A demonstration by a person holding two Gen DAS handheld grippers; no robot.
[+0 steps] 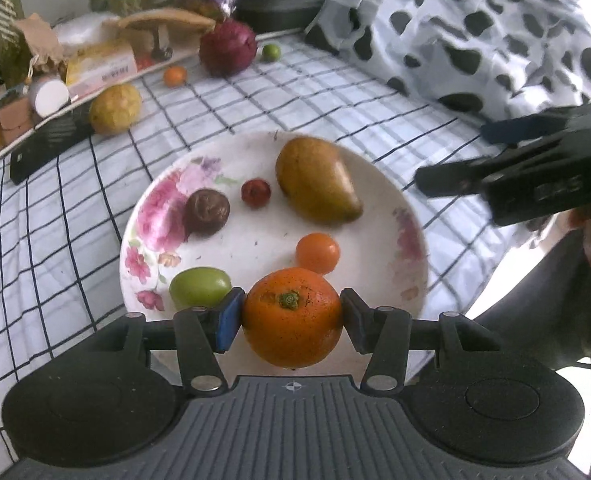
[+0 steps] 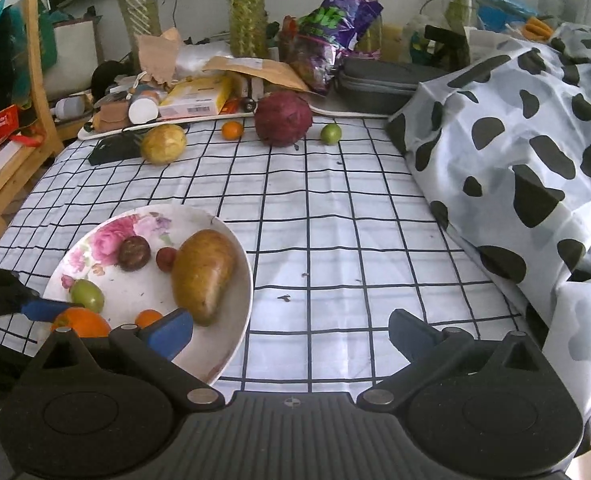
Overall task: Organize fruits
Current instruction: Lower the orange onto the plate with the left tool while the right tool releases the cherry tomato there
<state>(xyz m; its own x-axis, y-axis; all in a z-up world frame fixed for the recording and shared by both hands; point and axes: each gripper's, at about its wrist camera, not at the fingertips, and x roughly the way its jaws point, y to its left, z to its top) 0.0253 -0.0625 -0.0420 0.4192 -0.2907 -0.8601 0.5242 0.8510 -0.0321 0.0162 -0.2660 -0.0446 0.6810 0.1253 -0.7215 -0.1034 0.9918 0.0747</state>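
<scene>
My left gripper (image 1: 292, 316) is shut on a large orange (image 1: 292, 317), held over the near rim of a floral white plate (image 1: 409, 236). On the plate lie a mango (image 1: 317, 179), a small orange fruit (image 1: 318, 252), a green fruit (image 1: 200, 287), a dark brown fruit (image 1: 206, 212) and a small red fruit (image 1: 256, 192). In the right wrist view the plate (image 2: 231, 344) sits at lower left, the held orange (image 2: 80, 322) at its near edge. My right gripper (image 2: 291, 338) stands open over bare checked cloth, nothing between its fingers.
At the far side of the checked tablecloth (image 2: 327, 208) lie a yellow fruit (image 2: 163, 144), a small orange (image 2: 232, 130), a dark red fruit (image 2: 283, 118) and a lime (image 2: 331, 133). A cluttered tray (image 2: 107, 130) and vases stand behind. A cow-print cloth (image 2: 527, 152) heaps at right.
</scene>
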